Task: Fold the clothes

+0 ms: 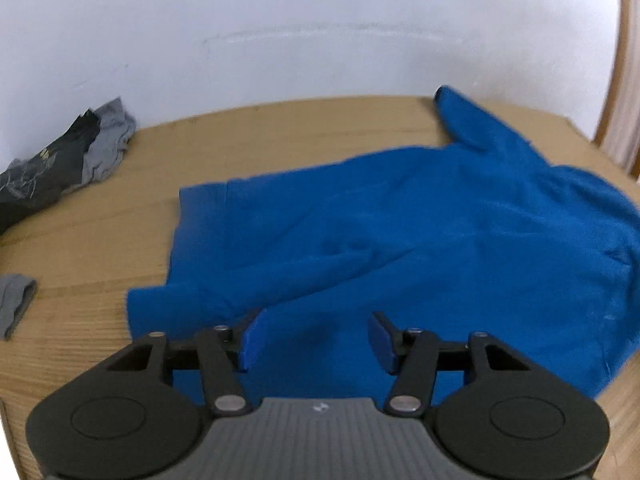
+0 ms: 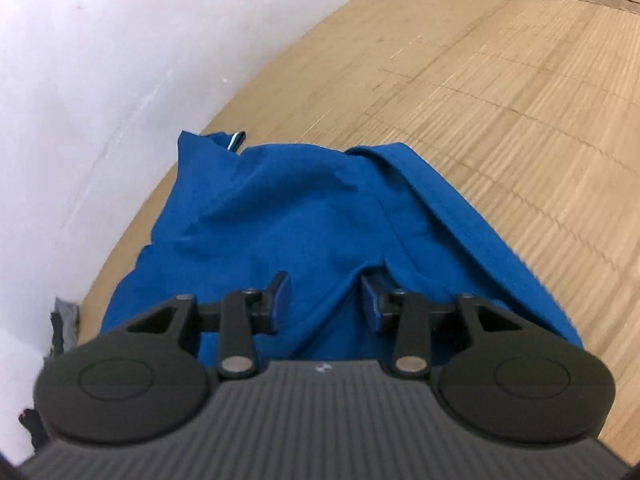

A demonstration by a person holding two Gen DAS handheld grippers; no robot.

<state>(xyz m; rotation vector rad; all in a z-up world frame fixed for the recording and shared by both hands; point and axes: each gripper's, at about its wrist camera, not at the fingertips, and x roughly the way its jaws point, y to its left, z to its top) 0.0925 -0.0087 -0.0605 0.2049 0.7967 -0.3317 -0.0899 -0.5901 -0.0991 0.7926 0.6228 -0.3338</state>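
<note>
A blue long-sleeved garment (image 1: 400, 216) lies spread on the wooden table (image 1: 100, 248), one sleeve pointing to the far edge and another sleeve folded across its near side. My left gripper (image 1: 316, 340) is open and empty, just above the garment's near edge. In the right wrist view the same blue garment (image 2: 304, 224) lies bunched, with a collar or hood end toward the wall. My right gripper (image 2: 326, 300) is open above the fabric, with nothing between its fingers.
A dark and grey pile of clothes (image 1: 68, 160) lies at the table's far left by the white wall (image 1: 280, 20). A grey cloth (image 1: 14, 306) lies at the left edge. A woven mat surface (image 2: 500, 100) stretches to the right of the garment.
</note>
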